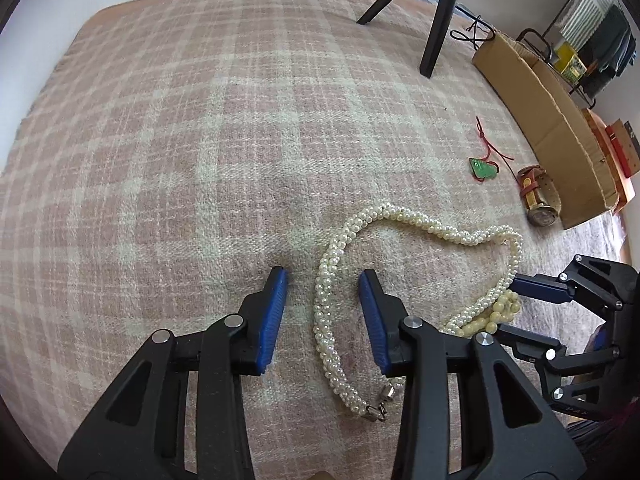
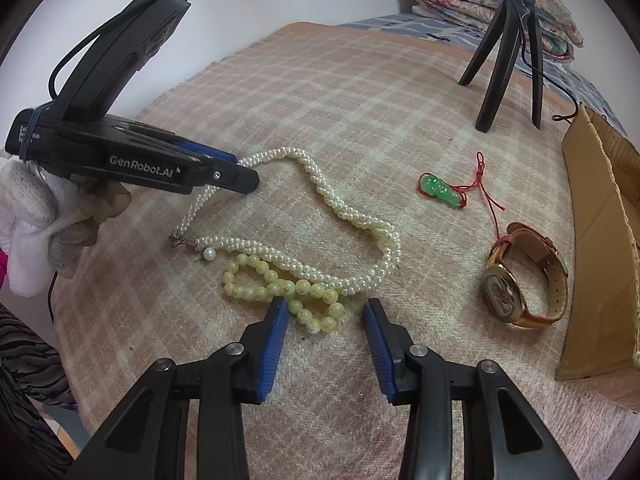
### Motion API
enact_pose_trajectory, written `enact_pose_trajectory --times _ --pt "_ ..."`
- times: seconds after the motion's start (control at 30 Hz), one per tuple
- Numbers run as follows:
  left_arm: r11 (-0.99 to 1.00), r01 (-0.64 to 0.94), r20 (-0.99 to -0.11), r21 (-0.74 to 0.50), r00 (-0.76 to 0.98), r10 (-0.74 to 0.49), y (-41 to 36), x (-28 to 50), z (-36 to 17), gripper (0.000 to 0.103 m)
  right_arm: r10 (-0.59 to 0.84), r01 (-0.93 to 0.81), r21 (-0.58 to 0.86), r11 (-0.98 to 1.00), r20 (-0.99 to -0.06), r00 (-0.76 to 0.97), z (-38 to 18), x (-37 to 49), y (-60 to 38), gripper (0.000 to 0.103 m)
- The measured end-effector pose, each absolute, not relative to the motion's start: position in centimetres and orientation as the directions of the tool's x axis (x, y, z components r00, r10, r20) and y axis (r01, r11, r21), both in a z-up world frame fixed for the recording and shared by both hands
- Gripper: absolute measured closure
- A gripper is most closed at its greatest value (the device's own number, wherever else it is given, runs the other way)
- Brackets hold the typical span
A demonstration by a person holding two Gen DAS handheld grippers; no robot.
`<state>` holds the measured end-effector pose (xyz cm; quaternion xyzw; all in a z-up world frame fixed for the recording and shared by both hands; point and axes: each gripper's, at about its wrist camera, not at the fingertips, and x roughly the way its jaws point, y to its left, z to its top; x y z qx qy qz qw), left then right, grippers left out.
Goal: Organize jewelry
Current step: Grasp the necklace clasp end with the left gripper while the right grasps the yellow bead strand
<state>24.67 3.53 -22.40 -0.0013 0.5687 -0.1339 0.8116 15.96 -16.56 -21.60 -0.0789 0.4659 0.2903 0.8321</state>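
- Pearl necklace point(image 1: 326, 308): a twisted multi-strand rope of small glossy white beads with metal clasp ends, laid in a loose loop on the woven plaid blanket point(image 1: 160, 140). One run of the strand is straddled by the left gripper point(image 1: 322, 284), whose jaws stand released, blue ribbed pads either side, nothing grasped.
- Step judged: pickup of the necklace, not yet made. Closing squarely on the strand is called for next.
- Yellow bead bracelet point(image 2: 280, 288): larger matte lettered beads, partly overlapping the necklace. The right gripper point(image 2: 326, 306) is held released over it.
- Further right: jade gourd pendant point(image 2: 440, 190) on red cord, leather-strapped wristwatch point(image 2: 520, 280), cardboard box point(image 2: 600, 240).
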Motion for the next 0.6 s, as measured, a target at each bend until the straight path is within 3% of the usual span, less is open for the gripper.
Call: enact_pose_trajectory --times 0.13,0.27,0.33,0.6 --pt "0.966 0.226 -0.920 -0.125 0.338 -0.198 3.5 24.7 -22.6 0.073 0.425 -0.569 0.148 0.809 -0.816 0.392 -21.6 15.9 -16.4 0.074" --pt "0.967 0.224 -0.915 -0.120 0.352 -0.195 3.7 24.6 -22.5 0.089 0.435 -0.582 0.146 0.800 -0.810 0.395 -21.4 15.5 -16.2 0.083" --pt "0.966 0.221 -0.914 -0.132 0.350 -0.205 3.8 24.8 -22.5 0.096 0.443 -0.589 0.150 0.794 -0.807 0.391 -21.3 15.3 -16.0 0.094" --pt "0.962 0.219 -0.904 -0.166 0.357 -0.237 4.2 24.3 -21.5 0.097 0.439 -0.607 0.124 0.785 -0.803 0.404 -20.6 14.0 -15.4 0.098"
